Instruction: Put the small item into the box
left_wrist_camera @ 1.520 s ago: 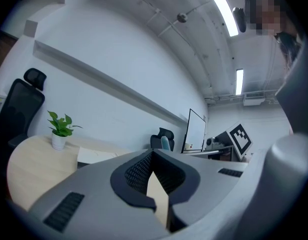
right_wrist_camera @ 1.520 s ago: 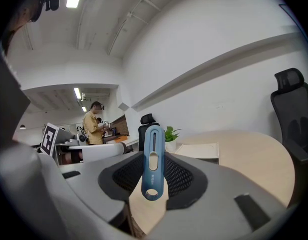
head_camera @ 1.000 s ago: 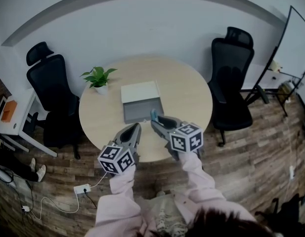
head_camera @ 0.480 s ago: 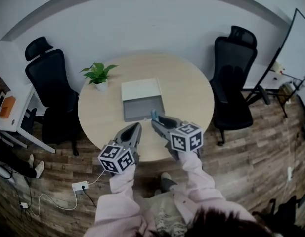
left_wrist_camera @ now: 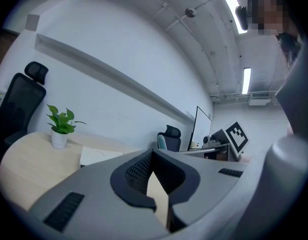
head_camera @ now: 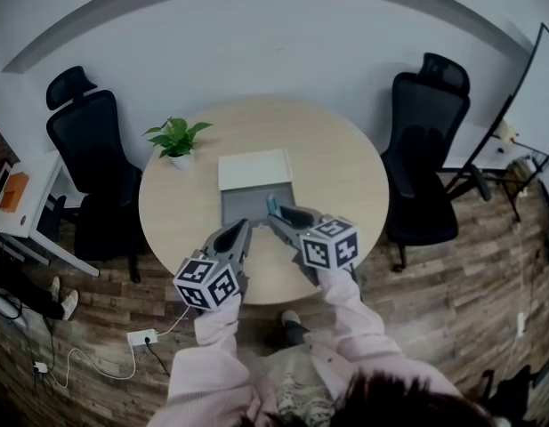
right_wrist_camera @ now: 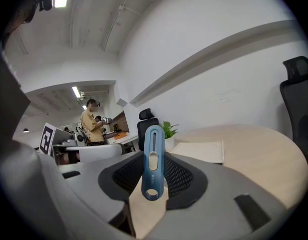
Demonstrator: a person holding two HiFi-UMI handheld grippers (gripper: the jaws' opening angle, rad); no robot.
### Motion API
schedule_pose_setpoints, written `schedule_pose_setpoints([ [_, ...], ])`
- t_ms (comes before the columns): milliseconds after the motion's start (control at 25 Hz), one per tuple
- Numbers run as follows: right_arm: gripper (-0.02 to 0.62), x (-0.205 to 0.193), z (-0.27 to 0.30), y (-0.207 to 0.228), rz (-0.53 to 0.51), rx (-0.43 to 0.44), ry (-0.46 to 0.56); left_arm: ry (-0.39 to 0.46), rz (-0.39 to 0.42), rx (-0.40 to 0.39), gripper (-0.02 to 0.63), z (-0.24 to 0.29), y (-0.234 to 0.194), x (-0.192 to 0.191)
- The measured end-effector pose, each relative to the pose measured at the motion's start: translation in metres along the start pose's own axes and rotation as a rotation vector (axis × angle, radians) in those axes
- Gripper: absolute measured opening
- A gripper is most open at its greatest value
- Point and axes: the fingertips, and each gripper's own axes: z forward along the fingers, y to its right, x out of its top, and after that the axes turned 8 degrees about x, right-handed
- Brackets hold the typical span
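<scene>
An open box lies at the middle of the round table (head_camera: 345, 176), its white lid (head_camera: 254, 169) folded back and its grey tray (head_camera: 243, 207) nearer me. The small item (right_wrist_camera: 153, 161) is a slim blue tool with a slot and a hole. It stands upright between the pads of my right gripper (right_wrist_camera: 153, 156), which is shut on it. In the head view that gripper (head_camera: 274, 210) hovers at the tray's near right edge with the blue tool (head_camera: 272, 204) sticking up. My left gripper (head_camera: 241, 232) hangs beside it over the table's front, shut and with nothing in it.
A potted plant (head_camera: 178, 140) stands at the table's left side. Black office chairs (head_camera: 87, 163) (head_camera: 425, 149) flank the table. A whiteboard (head_camera: 532, 87) leans at the far right. A power strip (head_camera: 139, 338) and cables lie on the wooden floor. A person (right_wrist_camera: 90, 124) stands far off.
Both grippers have edged forward and a little left, so the blue tool now sits over the tray's near edge. Neither grip has changed.
</scene>
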Motion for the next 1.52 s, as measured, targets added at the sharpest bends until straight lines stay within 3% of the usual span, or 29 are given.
schedule_pose_setpoints([
  [960,0.137,0.019,0.051,0.065,0.013,0.092,-0.070,-0.033,-0.023,0.086,0.011,0.070,-0.040,0.003],
  [1520,0.137,0.010,0.077,0.091,-0.001,0.139,-0.159,-0.061,-0.062,0.141,0.011,0.097,-0.059,-0.014],
])
